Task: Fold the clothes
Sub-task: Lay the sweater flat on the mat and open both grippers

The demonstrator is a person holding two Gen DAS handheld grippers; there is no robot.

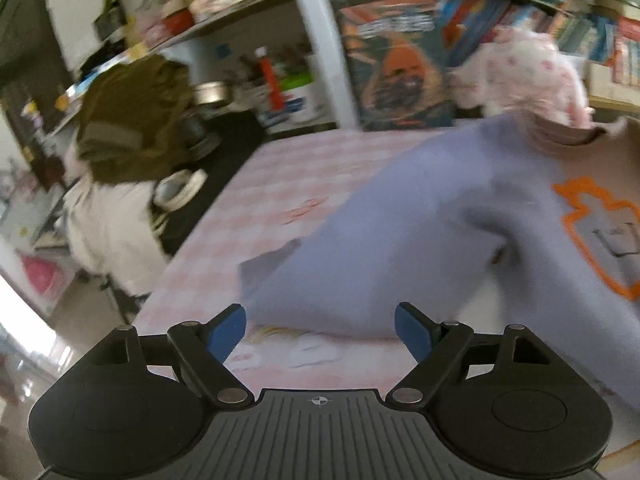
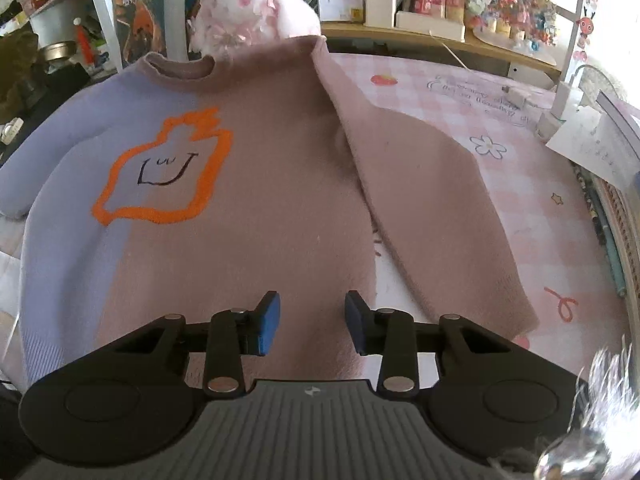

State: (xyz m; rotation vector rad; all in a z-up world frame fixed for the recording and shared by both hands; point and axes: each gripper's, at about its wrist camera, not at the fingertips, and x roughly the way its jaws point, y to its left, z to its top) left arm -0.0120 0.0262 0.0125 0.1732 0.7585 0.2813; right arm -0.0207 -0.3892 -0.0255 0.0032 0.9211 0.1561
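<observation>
A fuzzy knit sweater, half lilac and half dusty pink [image 2: 248, 184], lies face up and flat on the pink checked tablecloth [image 2: 500, 128]. An orange-outlined smiling shape [image 2: 160, 176] marks its chest. The pink sleeve [image 2: 432, 200] angles outward, the lilac sleeve [image 1: 400, 216] spreads out to the other side.

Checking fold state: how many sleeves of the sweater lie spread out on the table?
2. The lavender knit sleeve lies out to the left of the mauve-and-lavender sweater; the mauve knit sleeve angles down to the right, on the pink checked tablecloth. Neither is folded in.
</observation>
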